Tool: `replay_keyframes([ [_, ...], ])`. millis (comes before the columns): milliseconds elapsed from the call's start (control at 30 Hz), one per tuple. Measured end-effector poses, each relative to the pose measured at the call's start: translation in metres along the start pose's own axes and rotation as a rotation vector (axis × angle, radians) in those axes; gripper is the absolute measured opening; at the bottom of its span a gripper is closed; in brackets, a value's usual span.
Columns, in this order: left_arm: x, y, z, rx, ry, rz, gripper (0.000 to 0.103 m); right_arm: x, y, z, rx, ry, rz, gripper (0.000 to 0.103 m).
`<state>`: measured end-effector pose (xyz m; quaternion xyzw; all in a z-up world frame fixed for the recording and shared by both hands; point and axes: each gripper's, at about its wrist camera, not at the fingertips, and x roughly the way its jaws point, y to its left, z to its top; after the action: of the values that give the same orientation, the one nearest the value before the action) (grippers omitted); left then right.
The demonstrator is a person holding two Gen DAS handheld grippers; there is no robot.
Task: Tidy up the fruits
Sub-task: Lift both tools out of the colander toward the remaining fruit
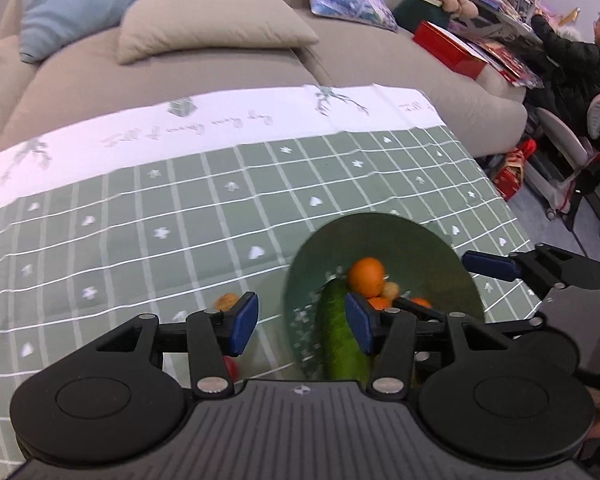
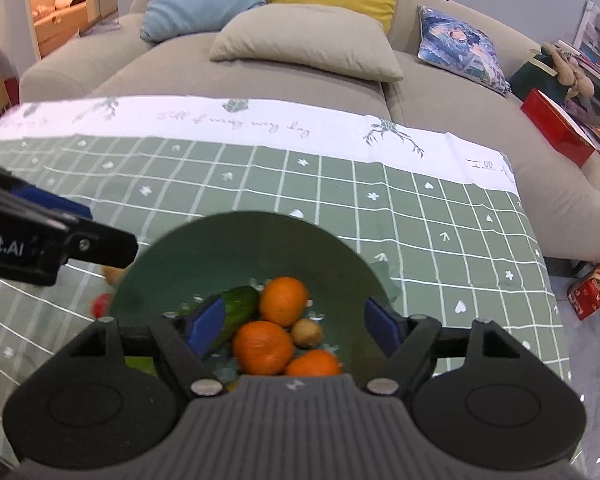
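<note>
- Here the right hand-held gripper (image 2: 294, 326) hangs over the green bowl (image 2: 204, 248) with its blue pads spread wide and nothing between them; released, it looks to have no fruit in its charge.
- Directly under it, inside the bowl, sit three oranges (image 2: 283, 301), a small brownish fruit (image 2: 307, 333) and a cucumber (image 2: 236, 306) leaning against the bowl's left wall, all bunched at the near side where the floor dips.
- The left hand-held gripper (image 1: 302, 322) is likewise unclenched and empty, its pads apart above the bowl's left rim, so both tools appear clear of the pile.
- Just outside the bowl on the left, on the green checked cloth (image 1: 140, 240) covering the desk, lie a small orange-brown fruit (image 1: 226, 301) and something red (image 1: 232, 366), blurred and partly hidden by the left tool; these seem the pieces not yet gathered.
- Beyond the desk a beige sofa (image 2: 292, 80) carries cushions, irrelevant to the sorting.
</note>
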<state>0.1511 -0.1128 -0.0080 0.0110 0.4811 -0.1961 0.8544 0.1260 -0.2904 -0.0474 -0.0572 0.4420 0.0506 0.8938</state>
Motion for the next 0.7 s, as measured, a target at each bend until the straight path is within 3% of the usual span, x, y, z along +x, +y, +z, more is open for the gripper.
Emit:
replay_keyframes([
  [133,-0.019,0.014,-0.015,-0.01,-0.032,0.036,0.06,-0.018,0.015,-0.002,0.042,-0.025,0.04,0.075],
  [200,-0.029,0.024,-0.024,-0.021,-0.052,0.051,0.06,-0.026,0.024,-0.004,0.064,-0.042,0.073,0.081],
  [433,-0.053,0.064,-0.054,-0.102,-0.109,0.104,0.06,-0.042,0.063,-0.016,0.116,-0.111,0.172,0.082],
  [700,-0.066,0.091,-0.094,-0.081,-0.157,0.167,0.06,-0.048,0.102,-0.032,0.111,-0.185,0.191,0.082],
])
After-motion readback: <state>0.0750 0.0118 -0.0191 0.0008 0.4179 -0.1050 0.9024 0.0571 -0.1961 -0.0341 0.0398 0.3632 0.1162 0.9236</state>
